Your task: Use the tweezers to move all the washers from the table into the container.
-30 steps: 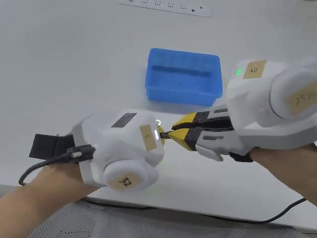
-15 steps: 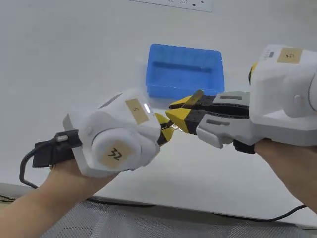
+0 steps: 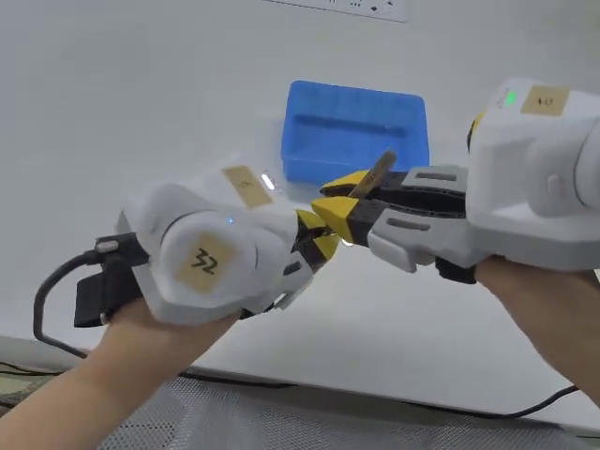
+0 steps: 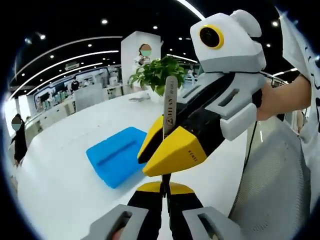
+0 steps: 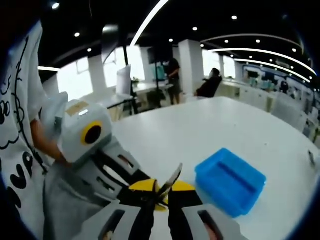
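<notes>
The two grippers meet tip to tip above the surface, the left gripper and the right gripper. One pair of tweezers runs between them. The left fingers are together on its lower end. The right fingers are closed round its middle, and its blunt end stands free above them. A black cable trails from the left gripper.

A second ago the left gripper's numbered label read upside down. The gripper has since rolled, so the label is nearly upright, and the tweezers' end now shows above the right fingers.

Beyond the fingertips, one blue container sits on the white surface, apart from both grippers. A white power strip lies at the far edge. The room is a large open hall with ceiling light strips and a green plant.
</notes>
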### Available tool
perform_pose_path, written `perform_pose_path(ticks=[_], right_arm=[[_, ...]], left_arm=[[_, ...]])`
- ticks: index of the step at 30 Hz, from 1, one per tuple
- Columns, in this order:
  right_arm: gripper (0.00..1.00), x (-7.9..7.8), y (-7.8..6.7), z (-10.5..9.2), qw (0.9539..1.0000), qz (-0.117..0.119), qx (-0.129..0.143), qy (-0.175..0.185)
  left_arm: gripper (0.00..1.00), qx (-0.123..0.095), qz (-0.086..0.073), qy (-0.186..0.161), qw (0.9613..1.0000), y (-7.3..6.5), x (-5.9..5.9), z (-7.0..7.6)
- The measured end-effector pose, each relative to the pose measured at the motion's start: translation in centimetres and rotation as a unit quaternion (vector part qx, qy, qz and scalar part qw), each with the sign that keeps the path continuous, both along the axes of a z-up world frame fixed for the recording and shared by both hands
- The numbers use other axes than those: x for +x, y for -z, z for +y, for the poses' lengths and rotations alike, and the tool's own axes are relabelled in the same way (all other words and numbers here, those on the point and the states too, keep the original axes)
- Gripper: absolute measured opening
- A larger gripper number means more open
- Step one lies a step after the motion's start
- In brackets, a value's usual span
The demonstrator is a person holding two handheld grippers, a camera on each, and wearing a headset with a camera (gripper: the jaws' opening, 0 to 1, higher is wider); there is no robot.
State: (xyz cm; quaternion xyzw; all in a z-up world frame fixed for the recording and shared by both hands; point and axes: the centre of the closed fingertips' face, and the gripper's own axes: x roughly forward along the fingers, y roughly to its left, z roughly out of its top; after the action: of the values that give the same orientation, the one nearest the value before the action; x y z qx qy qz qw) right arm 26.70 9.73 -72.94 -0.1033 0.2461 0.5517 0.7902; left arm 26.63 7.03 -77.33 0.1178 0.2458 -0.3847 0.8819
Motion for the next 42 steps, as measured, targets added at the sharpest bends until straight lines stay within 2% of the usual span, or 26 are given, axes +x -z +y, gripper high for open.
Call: perform_pose_path(ticks=[2, 4, 8, 10, 19, 22, 24, 25, 26, 28, 29, 31, 34, 35, 37, 38, 40, 42], right_arm=[[0.05, -0.1, -0.2, 0.0, 1.0, 0.002, 0.003, -0.001], [0.07, -0.1, -0.4, 0.0, 0.9999, 0.006, 0.009, -0.002], [0.06, -0.3, -0.2, -0.2, 1.0, 0.008, 0.005, 0.0], [0.05, -0.3, -0.2, -0.2, 0.9999, 0.01, 0.01, 0.002], [0.03, -0.3, -0.5, 0.0, 0.9998, 0.012, 0.011, 0.006], [0.03, -0.4, -0.5, 0.2, 0.9998, 0.014, 0.011, 0.004], [0.02, -0.5, -0.4, 0.3, 0.9999, 0.013, 0.007, 0.001], [0.02, -0.5, -0.3, 0.4, 0.9999, 0.011, 0.005, -0.002], [0.02, -0.6, -0.2, 0.5, 0.9999, 0.01, 0.003, -0.004], [0.02, -0.4, -0.1, 0.6, 1.0, 0.005, 0.002, -0.006], [0.02, -0.2, -0.2, 0.7, 1.0, 0.002, 0.005, -0.005], [0.02, 0.3, -0.3, 0.8, 0.9999, 0.0, 0.013, 0.0], [0.03, 1.6, 0.3, 1.0, 0.9997, 0.003, 0.022, 0.009], [0.03, 2.0, 0.5, 1.1, 0.9996, 0.004, 0.023, 0.013], [0.03, 2.6, 1.0, 1.2, 0.9996, 0.005, 0.025, 0.016], [0.03, 2.9, 1.4, 1.4, 0.9996, 0.007, 0.023, 0.015], [0.03, 3.1, 2.3, 1.8, 0.9999, 0.006, 0.012, 0.009], [0.04, 3.3, 2.7, 2.1, 0.9999, -0.002, 0.008, 0.006]], left_arm=[[0.0, 0.004, -0.006, -0.003, 1.0, -0.1, 0.1, 0.2], [0.0, -0.001, -0.006, -0.006, 1.0, -0.2, 0.1, 0.4], [0.0, 0.0, -0.015, -0.013, 0.9998, -0.5, 0.3, 0.8], [0.0, -0.007, -0.012, -0.016, 0.9998, -0.7, 0.3, 0.8], [0.0, -0.006, -0.014, -0.02, 0.9997, -0.4, 0.3, 0.7], [0.0, 0.006, -0.017, -0.015, 0.9997, -0.1, 0.2, 0.5], [0.0, 0.021, -0.025, -0.008, 0.9994, 0.1, 0.2, 0.4], [0.0, 0.034, -0.036, 0.003, 0.9988, 0.2, 0.2, 0.4], [0.01, 0.037, -0.04, 0.009, 0.9985, 0.2, 0.2, 0.4], [0.08, 0.034, -0.026, -0.007, 0.9991, 0.4, 0.0, 0.7], [0.17, 0.035, -0.004, -0.033, 0.9988, 0.8, -0.3, 1.5], [0.23, 0.035, 0.006, -0.036, 0.9987, 0.8, -1.0, 2.2], [0.27, 0.038, 0.017, -0.094, 0.9947, 0.0, -2.2, 5.3], [0.3, 0.046, 0.017, -0.109, 0.9928, -0.2, -2.6, 6.2], [0.35, 0.072, 0.005, -0.145, 0.9868, -0.6, -3.2, 8.4], [0.39, 0.086, -0.003, -0.164, 0.9826, -0.7, -3.5, 9.5], [0.56, 0.101, -0.016, -0.192, 0.9762, -0.7, -3.8, 10.8], [0.67, 0.108, -0.018, -0.211, 0.9713, -0.4, -4.1, 11.7]])
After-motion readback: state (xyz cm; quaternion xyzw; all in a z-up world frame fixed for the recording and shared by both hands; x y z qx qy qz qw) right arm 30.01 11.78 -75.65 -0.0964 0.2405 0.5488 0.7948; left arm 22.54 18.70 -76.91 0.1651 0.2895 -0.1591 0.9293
